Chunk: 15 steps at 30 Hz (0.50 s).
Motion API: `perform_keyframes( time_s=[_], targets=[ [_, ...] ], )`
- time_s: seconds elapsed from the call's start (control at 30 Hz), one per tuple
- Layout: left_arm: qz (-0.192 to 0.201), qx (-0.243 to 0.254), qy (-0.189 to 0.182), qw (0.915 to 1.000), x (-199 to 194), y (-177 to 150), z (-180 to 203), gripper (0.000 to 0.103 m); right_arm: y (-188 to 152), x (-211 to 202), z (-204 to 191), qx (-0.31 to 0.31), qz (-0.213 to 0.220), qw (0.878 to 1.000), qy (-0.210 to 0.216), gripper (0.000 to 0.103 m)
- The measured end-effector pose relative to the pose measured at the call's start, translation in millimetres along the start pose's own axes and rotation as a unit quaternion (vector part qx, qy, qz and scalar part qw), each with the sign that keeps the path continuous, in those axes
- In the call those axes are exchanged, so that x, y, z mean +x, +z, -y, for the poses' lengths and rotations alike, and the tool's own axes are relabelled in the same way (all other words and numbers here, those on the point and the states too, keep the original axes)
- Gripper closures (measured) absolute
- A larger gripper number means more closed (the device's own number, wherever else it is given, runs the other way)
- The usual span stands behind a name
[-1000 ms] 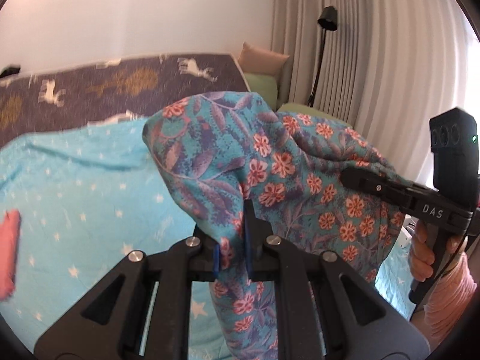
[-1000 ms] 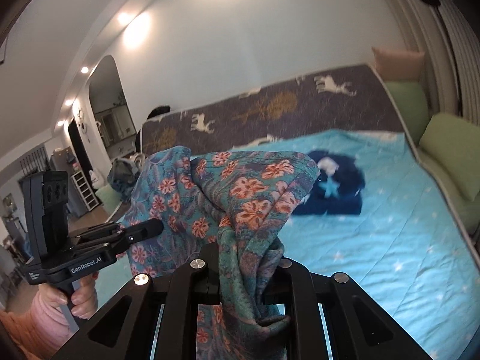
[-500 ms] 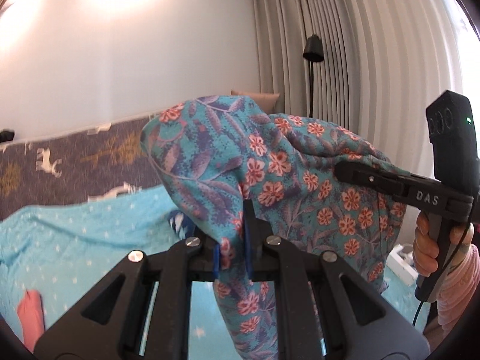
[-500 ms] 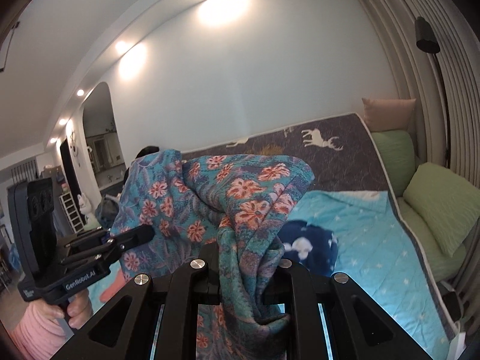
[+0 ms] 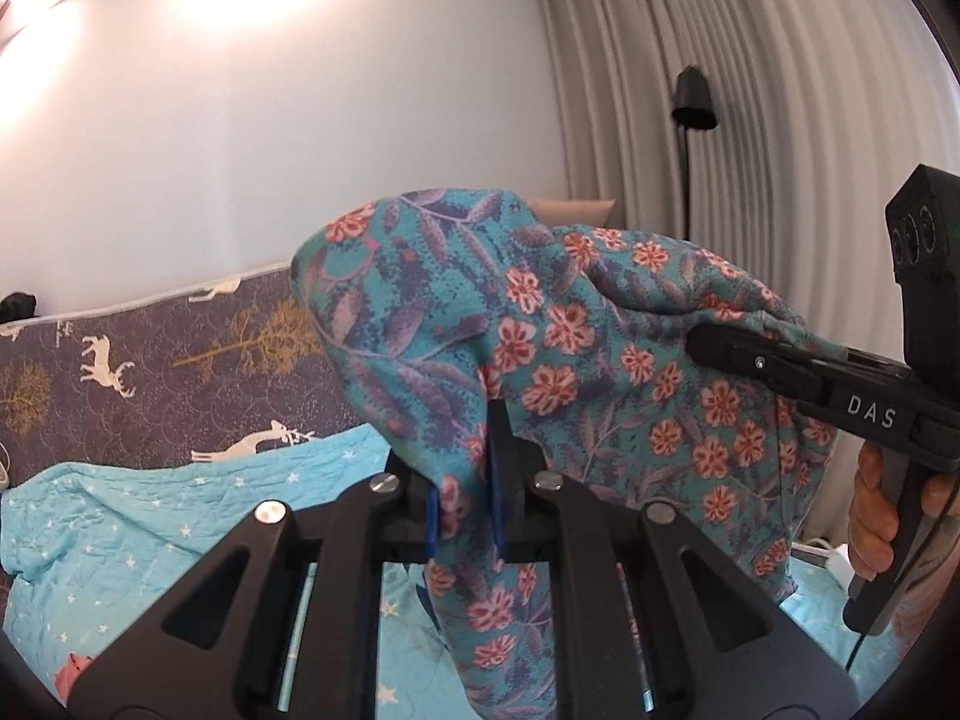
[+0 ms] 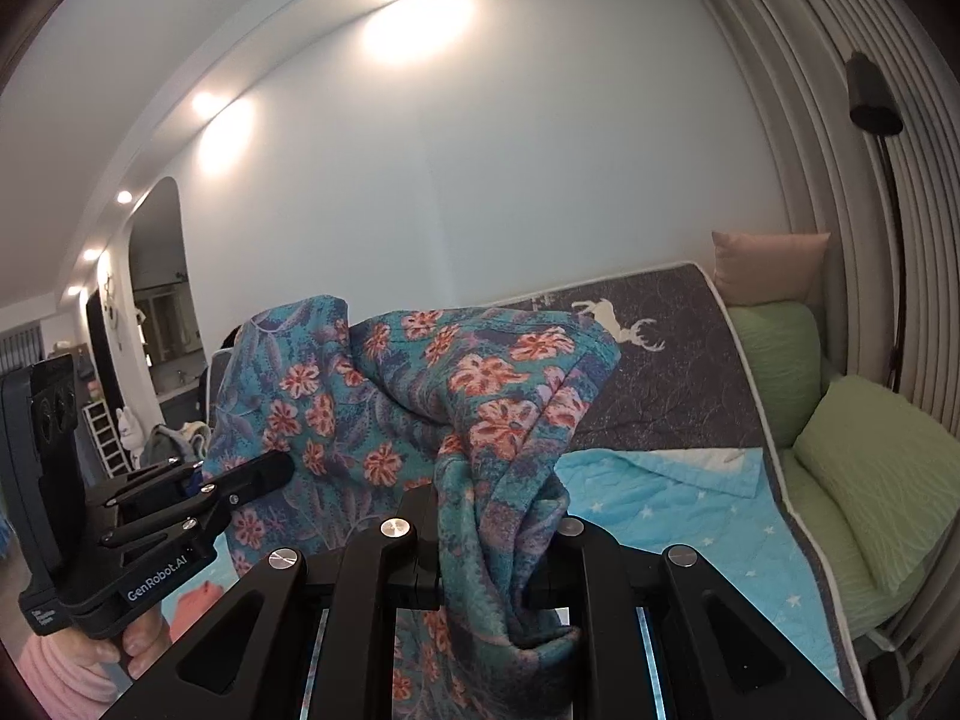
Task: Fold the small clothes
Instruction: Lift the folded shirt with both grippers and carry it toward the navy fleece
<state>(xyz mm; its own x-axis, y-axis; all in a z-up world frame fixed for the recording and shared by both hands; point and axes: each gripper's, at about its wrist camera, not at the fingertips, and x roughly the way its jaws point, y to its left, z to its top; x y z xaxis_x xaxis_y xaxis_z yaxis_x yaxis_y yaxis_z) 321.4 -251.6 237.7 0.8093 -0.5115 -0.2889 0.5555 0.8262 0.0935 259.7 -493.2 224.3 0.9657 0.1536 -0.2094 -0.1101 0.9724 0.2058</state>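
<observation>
We hold the flowery cloth (image 5: 576, 360) up in the air above the blue star blanket (image 5: 150, 516) on the bed. Our left gripper (image 5: 465, 480) pinches one bunch of it tight. Our right gripper (image 6: 492, 540) pinches another bunch. The cloth hangs between them in soft folds.

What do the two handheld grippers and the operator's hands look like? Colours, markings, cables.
Both are matte black with silver screws. The left gripper has blue finger pads and white "GenRobot.AI" lettering on its body. The right gripper reads "DAS", with a thin black cable below its handle. Bare hands, pink sleeves.
</observation>
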Motion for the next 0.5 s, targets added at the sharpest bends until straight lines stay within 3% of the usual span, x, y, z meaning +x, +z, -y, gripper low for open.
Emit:
perform_keyframes(
  time_s=[0.33,0.43,0.5],
  targets=[
    [-0.061,-0.030,0.033,0.9971,133.3,-48.1,-25.4,0.089,-45.1,137.6,40.8,0.009,-0.055,0.998,-0.037,0.088],
    [-0.088,-0.050,0.049,0.9936,183.2,-71.3,-35.3,0.088,-64.2,191.2,56.3,-0.002,-0.092,0.994,-0.065,0.085],
    [-0.113,-0.049,0.083,0.9889,220.9,-94.9,-38.9,0.082,-82.0,229.3,65.7,-0.032,-0.128,0.986,-0.098,0.083]
  ],
)
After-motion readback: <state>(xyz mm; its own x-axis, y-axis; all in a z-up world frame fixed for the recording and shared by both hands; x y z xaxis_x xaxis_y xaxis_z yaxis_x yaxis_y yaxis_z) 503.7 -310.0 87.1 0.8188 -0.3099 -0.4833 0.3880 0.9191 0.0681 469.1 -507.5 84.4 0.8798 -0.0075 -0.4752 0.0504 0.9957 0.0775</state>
